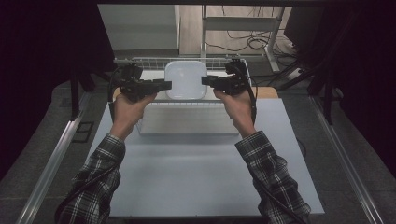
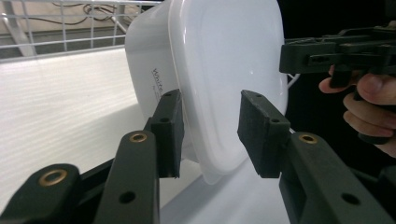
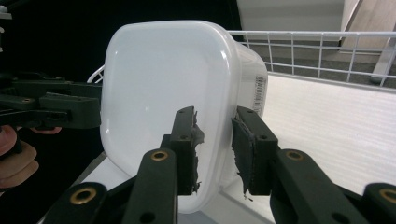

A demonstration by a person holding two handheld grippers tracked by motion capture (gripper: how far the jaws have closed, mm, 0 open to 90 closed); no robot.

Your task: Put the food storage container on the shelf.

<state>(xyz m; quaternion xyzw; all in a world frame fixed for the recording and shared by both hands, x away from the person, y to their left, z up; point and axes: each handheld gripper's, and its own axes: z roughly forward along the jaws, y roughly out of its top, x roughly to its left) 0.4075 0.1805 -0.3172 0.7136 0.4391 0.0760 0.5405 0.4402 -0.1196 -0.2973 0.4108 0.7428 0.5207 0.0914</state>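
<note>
A white plastic container point(image 1: 186, 79) with rounded corners sits in a wire basket point(image 1: 140, 60) at the far side of the table. My left gripper point(image 1: 168, 85) is at its left edge and my right gripper point(image 1: 204, 80) at its right edge, pointing at each other. In the left gripper view the left gripper point(image 2: 211, 100) straddles the container point(image 2: 224, 70) edge, with a gap at the right pad. In the right gripper view the right gripper point(image 3: 215, 116) also straddles the container point(image 3: 163, 79) wall, its pads standing off it. Both are open.
The basket's wire wall point(image 2: 70, 42) rises behind the container, and a white ribbed liner point(image 3: 336, 130) covers its floor. The grey table point(image 1: 196, 172) stretches toward the person. A white shelf frame and cables stand beyond the basket. Plaid-sleeved forearms come in from below.
</note>
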